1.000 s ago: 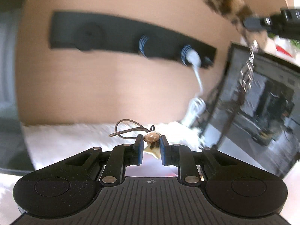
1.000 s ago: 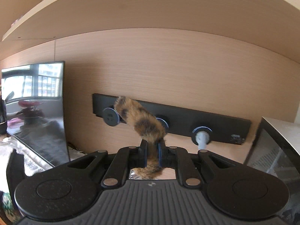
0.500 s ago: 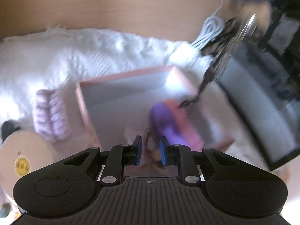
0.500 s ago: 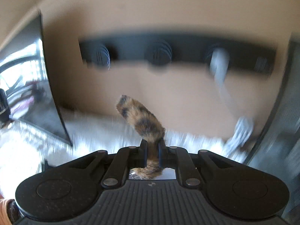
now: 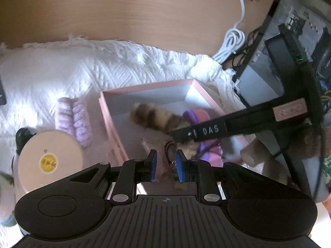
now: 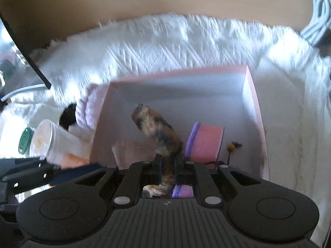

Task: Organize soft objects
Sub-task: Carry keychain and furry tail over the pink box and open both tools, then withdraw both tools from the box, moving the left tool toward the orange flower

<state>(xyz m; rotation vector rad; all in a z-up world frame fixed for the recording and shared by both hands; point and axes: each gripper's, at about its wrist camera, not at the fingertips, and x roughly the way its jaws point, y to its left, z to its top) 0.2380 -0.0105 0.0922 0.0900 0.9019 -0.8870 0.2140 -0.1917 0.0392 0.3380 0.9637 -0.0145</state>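
Note:
A pink box (image 5: 115, 122) with a white inside lies open on a white blanket; it also shows in the right wrist view (image 6: 251, 86). My right gripper (image 6: 166, 165) is shut on a brown striped furry tail (image 6: 155, 128) and holds it over the box; the tail shows in the left wrist view (image 5: 153, 116) under the right gripper's finger. A pink and purple soft item (image 6: 206, 142) lies in the box. My left gripper (image 5: 165, 166) is open over the box's near side, with a small cream item and its dark cord (image 5: 170, 157) loose between the jaws.
A lilac knitted roll (image 5: 74, 119) lies left of the box. A white round container (image 5: 48, 159) stands at the left. A white blanket (image 5: 103, 62) covers the desk. A monitor (image 5: 289, 51) stands at the right, a white cable (image 5: 235, 39) behind.
Both grippers tilted down from the wall to the box. The right gripper brought the tail down into the box. The left gripper's jaws opened wider around the small corded item.

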